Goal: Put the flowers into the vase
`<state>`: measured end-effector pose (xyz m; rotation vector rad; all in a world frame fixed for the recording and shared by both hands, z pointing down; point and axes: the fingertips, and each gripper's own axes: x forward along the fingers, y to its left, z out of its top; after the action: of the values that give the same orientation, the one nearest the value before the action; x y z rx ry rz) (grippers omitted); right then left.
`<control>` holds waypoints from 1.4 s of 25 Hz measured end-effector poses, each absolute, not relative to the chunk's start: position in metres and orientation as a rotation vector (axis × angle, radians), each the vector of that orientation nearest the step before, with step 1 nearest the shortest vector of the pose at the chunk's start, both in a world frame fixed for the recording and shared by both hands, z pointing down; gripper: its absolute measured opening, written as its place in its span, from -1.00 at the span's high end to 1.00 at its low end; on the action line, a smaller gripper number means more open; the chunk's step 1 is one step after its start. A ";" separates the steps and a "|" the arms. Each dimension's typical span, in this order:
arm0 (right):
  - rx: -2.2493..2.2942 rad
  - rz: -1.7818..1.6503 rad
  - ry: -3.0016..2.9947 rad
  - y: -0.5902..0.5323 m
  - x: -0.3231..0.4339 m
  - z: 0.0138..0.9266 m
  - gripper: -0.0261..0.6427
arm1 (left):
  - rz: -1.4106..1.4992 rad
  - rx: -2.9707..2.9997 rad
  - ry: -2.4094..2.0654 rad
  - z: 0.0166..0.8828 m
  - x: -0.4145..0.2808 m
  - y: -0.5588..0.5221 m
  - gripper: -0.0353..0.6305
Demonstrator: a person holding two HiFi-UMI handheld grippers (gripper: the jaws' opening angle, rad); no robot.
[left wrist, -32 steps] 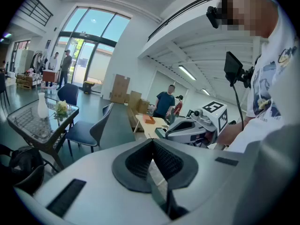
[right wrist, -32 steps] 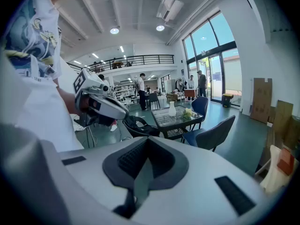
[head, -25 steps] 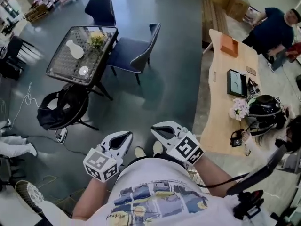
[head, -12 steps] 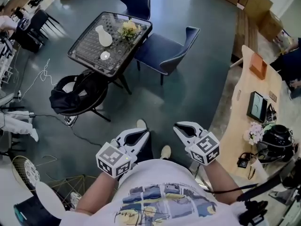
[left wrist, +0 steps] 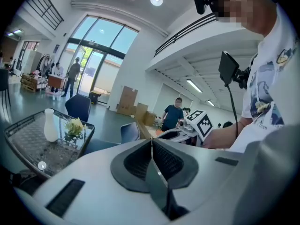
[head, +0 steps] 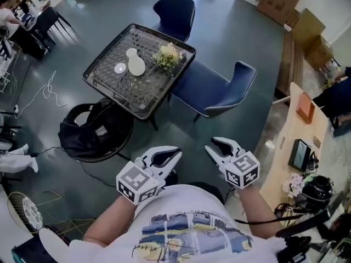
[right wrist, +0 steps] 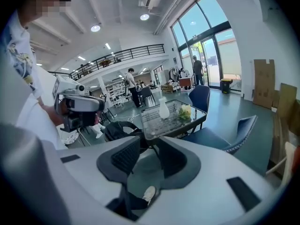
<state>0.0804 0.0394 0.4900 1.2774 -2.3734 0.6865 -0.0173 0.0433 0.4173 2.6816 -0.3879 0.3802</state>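
**Facing the table from a distance, both grippers empty**

Both grippers are held close in front of the person's white printed shirt, well apart from the square glass-topped table with a dark frame. The left gripper has its jaws pressed together with nothing between them. The right gripper has its jaws opening; only the grey floor and a shoe show through the gap, so it holds nothing.

The bunch of pale yellow and white flowers with green leaves lies on the tabletop near the corner closest to a blue upholstered chair. The white bottle-shaped ceramic vase stands upright just beside the flowers, with a small gap between them. A small white round disc sits on the glass on the vase's other side. A second blue chair stands at the far side of the table, and a black round chair with a dark bag on it stands at the near side.
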 end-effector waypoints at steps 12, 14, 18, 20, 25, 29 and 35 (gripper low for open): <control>1.325 0.854 -2.408 -0.201 0.074 0.511 0.49 | 0.338 2.569 -0.650 0.434 -0.100 -0.103 0.86; 1.299 0.921 -2.414 -0.244 0.075 0.526 0.44 | 0.344 2.542 -0.713 0.439 -0.107 -0.124 0.86; 1.268 1.052 -2.406 -0.336 0.084 0.558 0.35 | 0.352 2.489 -0.835 0.439 -0.106 -0.179 0.86; 1.252 1.109 -2.389 -0.377 0.092 0.577 0.31 | 0.356 2.476 -0.878 0.434 -0.097 -0.205 0.86; 1.243 1.359 -2.315 -0.469 0.107 0.628 0.18 | 0.367 2.403 -0.979 0.426 -0.078 -0.263 0.86; 1.270 1.522 -2.240 -0.533 0.125 0.669 0.07 | 0.391 2.356 -1.046 0.424 -0.065 -0.302 0.86; 1.261 1.709 -2.091 -0.576 0.119 0.741 -0.06 | 0.442 2.248 -1.139 0.437 -0.071 -0.323 0.86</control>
<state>0.1191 -0.5756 0.7407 1.2613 -2.0913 1.7094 -0.0709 -0.3226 0.4373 2.2484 -1.1391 0.4418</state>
